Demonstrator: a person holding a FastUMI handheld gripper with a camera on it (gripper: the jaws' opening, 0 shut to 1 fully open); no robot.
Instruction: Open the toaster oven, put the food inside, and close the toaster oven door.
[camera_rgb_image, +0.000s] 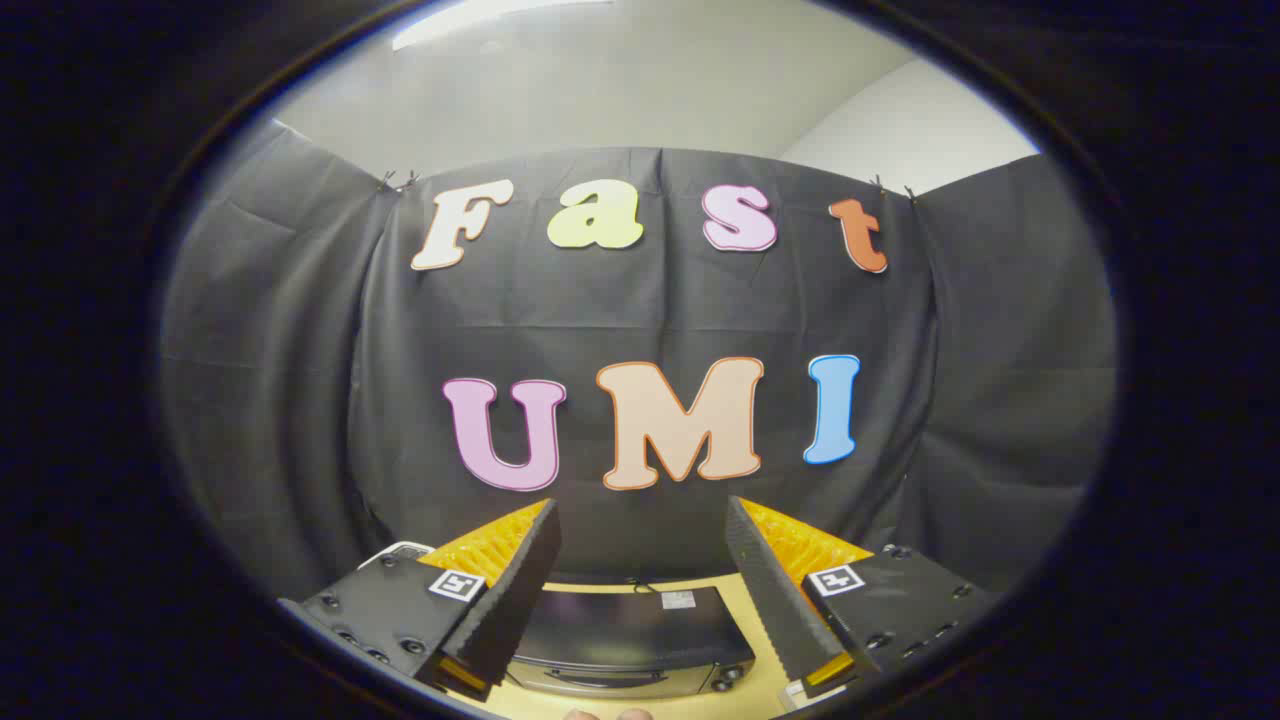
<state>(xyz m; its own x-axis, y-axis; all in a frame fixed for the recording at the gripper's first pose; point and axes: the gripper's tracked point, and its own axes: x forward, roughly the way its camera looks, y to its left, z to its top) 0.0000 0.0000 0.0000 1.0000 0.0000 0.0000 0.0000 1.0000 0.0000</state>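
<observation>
My gripper (640, 525) is held high and is open, with a wide gap and nothing between its two fingers (515, 590). Far below, seen through that gap, a black toaster oven (630, 640) stands on a yellowish table (745, 610). I look down on its dark top and a strip of its silver front with a handle and knobs; the door looks closed. The food is hidden from here.
A small white object (400, 550) peeks out behind the left finger's body. Something pale (605, 714) shows at the table's near edge below the oven. Black cloth walls stand behind the table on all sides.
</observation>
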